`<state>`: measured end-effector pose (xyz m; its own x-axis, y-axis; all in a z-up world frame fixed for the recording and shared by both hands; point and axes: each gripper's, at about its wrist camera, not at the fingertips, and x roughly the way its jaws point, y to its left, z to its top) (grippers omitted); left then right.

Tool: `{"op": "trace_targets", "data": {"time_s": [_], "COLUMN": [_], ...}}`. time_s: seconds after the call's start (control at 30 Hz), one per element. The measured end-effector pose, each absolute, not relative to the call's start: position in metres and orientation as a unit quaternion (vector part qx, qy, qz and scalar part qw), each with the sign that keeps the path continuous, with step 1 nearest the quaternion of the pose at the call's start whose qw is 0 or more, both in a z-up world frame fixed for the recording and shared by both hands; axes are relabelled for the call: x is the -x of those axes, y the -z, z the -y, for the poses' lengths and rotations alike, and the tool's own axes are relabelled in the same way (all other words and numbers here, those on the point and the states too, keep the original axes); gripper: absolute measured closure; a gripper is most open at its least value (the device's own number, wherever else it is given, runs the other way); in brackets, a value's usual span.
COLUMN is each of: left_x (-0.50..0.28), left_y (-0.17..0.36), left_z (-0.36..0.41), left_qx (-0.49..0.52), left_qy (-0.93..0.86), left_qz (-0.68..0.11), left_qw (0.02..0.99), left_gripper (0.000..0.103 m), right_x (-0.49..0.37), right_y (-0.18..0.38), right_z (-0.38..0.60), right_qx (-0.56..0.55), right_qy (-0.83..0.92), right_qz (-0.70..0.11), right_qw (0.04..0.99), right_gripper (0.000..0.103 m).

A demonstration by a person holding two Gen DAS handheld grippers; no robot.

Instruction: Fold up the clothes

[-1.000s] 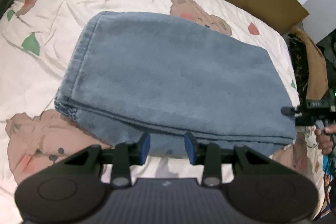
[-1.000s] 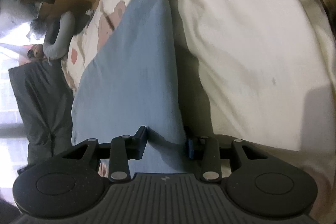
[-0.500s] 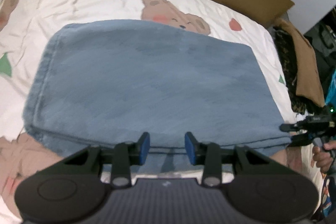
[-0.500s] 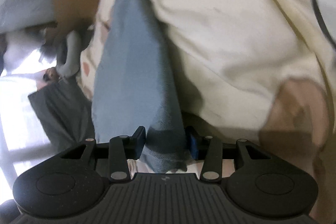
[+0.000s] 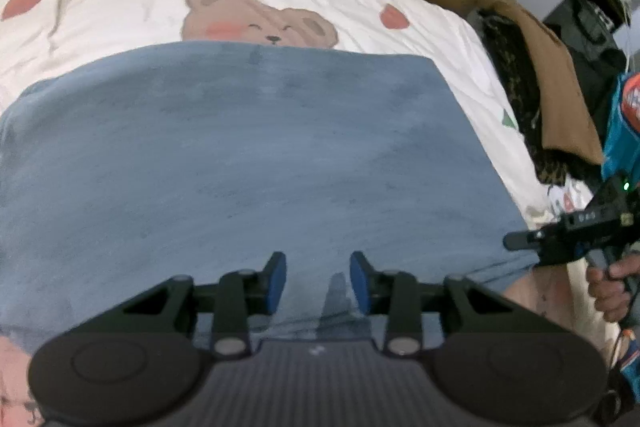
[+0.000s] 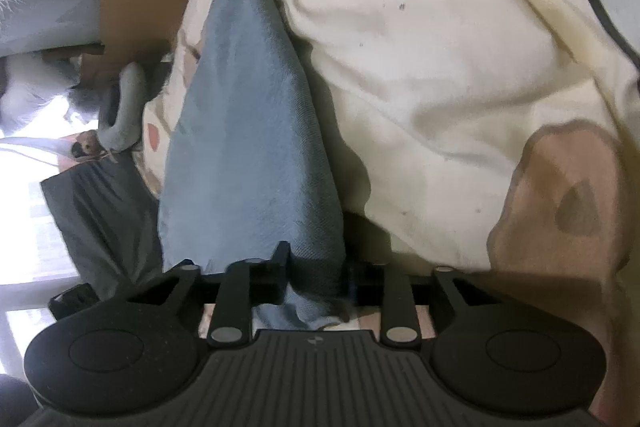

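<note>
Between the blue pads of our left claw (image 5: 318, 281), whose jaws have just been narrowing, lies the near edge of the folded blue denim garment (image 5: 256, 155), though we cannot tell if they pinch it yet. Our right claw (image 6: 316, 269), also just narrowing, has the garment's corner bunched between its jaws, apparently to lift both ends together for another fold. Both claws tilt down over the cream bear-print bed quilt (image 5: 132, 7).
</note>
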<state>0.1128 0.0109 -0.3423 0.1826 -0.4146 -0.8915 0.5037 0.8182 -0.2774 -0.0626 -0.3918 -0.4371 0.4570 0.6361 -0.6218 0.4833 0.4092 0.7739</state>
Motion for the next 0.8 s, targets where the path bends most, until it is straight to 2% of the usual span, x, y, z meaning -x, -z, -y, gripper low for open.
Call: {"op": "trace_targets", "data": {"time_s": [0.27,0.33,0.4,0.8], "left_x": [-0.113,-0.113,-0.115,-0.102], "left_y": [0.380,0.386,0.391,0.386], "left_z": [0.006,0.004,0.003,-0.006], "left_qx": [-0.073,-0.074,-0.073,-0.030], "left_qy": [0.284,0.272,0.262,0.257], "left_qz": [-0.596,-0.596,-0.599,-0.609], "left_qw": [0.748,0.752,0.753,0.749], "left_gripper": [0.083,0.095,0.099,0.101], "right_x": [0.044,0.038,0.034,0.002], "right_y": [0.432,0.431,0.430,0.421], "right_z": [0.391,0.389,0.389,0.379], "right_qx": [-0.537,-0.528,-0.519,-0.500], "right_qy": [-0.037,-0.037,-0.036,-0.023], "right_qz": [-0.499,-0.502,-0.501,-0.497], "right_qw": [0.679,0.684,0.692,0.709], "right_gripper": [0.069,0.068,0.068,0.066]}}
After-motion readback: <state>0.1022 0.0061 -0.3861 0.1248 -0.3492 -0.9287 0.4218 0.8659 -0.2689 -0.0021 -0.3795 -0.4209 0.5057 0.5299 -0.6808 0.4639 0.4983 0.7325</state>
